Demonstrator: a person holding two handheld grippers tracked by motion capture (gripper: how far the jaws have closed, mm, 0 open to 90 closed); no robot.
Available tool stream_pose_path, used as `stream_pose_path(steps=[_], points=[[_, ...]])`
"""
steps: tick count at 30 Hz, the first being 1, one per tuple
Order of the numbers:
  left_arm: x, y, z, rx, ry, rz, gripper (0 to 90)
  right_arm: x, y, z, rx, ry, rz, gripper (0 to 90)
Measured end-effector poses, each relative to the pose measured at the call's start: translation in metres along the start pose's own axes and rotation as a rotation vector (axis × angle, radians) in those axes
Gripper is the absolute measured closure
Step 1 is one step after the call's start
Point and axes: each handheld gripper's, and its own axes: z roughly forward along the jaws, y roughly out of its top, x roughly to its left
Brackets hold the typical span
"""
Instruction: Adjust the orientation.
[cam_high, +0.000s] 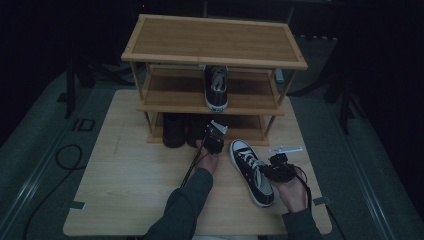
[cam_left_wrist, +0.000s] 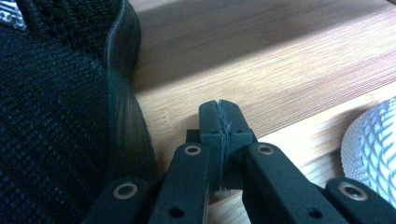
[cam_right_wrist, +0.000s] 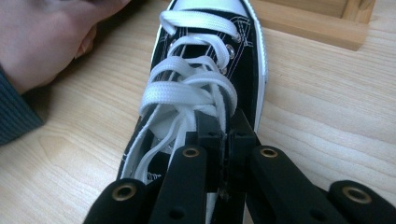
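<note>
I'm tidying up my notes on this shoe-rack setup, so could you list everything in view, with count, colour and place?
Shoe rack: one, light wood, three tiers, at the far end of the table.
Table: one, pale wood, under everything.
Sneaker on the table: one, black with white laces and toe cap, in front of the rack.
Sneaker on the middle shelf: one, black with white toe, toe toward the person.
Dark shoes: apparently two, black, on the bottom shelf.
Left gripper: one, black, jaws shut, beside the dark shoes.
Right gripper: one, black, jaws shut on the tongue of the sneaker on the table.
Hands: two, grey sleeves.
</note>
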Motion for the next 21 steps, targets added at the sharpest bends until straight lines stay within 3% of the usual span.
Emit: stream_pose_path(steps=[10,21], points=[[-0.001,0.000,0.000,0.002,0.004,0.011,89.7,-0.004,0.004,-0.008,-0.032,0.027,0.029,88.0],[0.000,0.000,0.000,0.000,-0.004,0.009,89.8,-0.007,0.007,-0.016,-0.052,0.025,0.026,88.1]])
